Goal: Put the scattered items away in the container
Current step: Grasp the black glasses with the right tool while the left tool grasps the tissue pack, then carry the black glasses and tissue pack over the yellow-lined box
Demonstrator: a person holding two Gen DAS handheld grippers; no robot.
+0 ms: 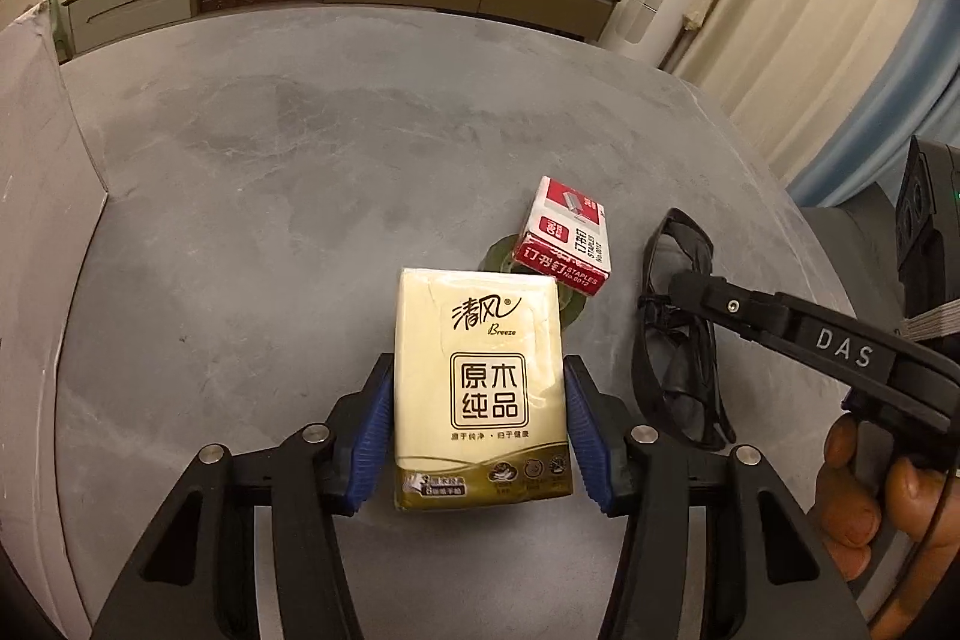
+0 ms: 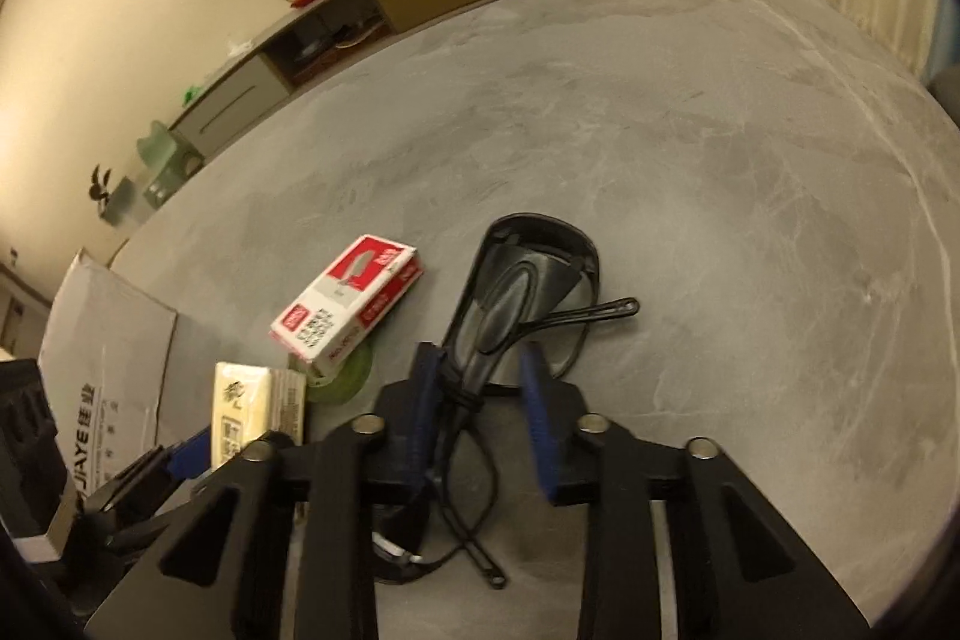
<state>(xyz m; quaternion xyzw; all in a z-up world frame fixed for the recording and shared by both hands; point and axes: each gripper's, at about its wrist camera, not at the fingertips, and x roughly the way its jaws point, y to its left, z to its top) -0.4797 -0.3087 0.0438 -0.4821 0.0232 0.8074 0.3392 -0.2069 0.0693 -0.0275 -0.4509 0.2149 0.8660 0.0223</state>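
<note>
The grey stone-look table [image 1: 300, 148] filled both views, round-edged and mostly bare toward its far side. At its left edge stood the cardboard box [image 1: 36, 232] that I took for the container, one flap raised; in the right wrist view it showed with JAYE lettering [image 2: 102, 364].

Next in size came the tissue pack [image 1: 480, 388], cream and gold, lying lengthwise away from me. My left hand-held gripper [image 1: 480, 430] had closed on it across its narrow width, both blue pads [image 1: 375, 430] pressed against its long sides near the near end. The box lay well to the left of this gripper, so I judged that the carry would be a swing leftward, and that the left arm was clearly the nearer one for it.

The black sunglasses [image 2: 516, 298] lay folded to the right, long axis running near to far. My right hand-held gripper [image 2: 480, 400] straddled their near part with its fingers apart; the left pad looked to be touching the frame and the right pad stood clear, so nothing was gripped yet.

Smallest, a red-and-white box of staples [image 1: 567, 241] rested between the tissue pack and the sunglasses, propped partly on a roll of green tape [image 2: 342, 379].
</note>
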